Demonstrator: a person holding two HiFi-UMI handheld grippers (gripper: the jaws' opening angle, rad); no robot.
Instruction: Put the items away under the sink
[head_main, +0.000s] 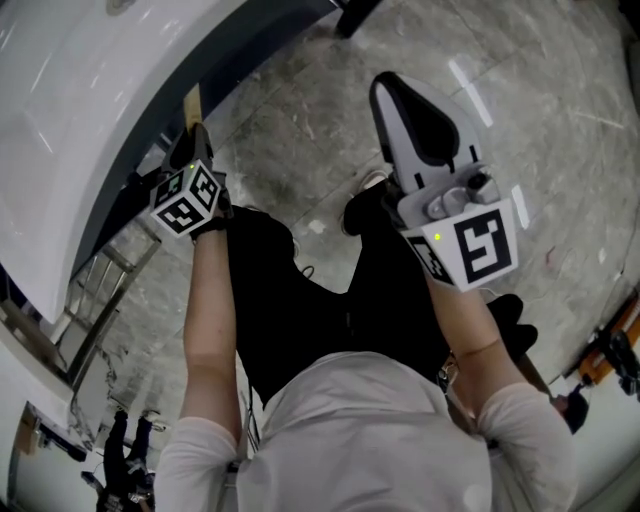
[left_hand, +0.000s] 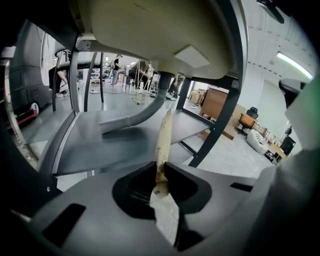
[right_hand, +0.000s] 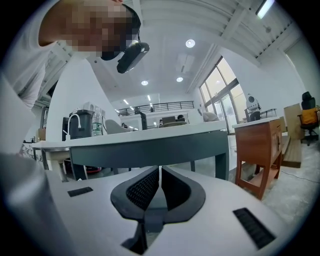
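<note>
My left gripper (head_main: 194, 142) (left_hand: 161, 171) is shut on a thin tan flat pack (left_hand: 164, 140) (head_main: 192, 103), seen edge-on and standing up out of the jaws. It is held at the opening under the white sink (head_main: 80, 90). The left gripper view shows the basin's pale underside (left_hand: 150, 30), the grey drain pipe (left_hand: 142, 114) and a bare grey shelf (left_hand: 110, 147) just beyond the pack. My right gripper (head_main: 388, 88) (right_hand: 160, 176) is raised over the floor to the right, away from the sink, shut with nothing between its pads.
A dark frame leg (left_hand: 227, 95) stands at the right of the opening under the sink. The person's black-trousered legs (head_main: 300, 300) are between the grippers. The right gripper view faces a grey-edged table (right_hand: 150, 145) and a wooden desk (right_hand: 257, 150).
</note>
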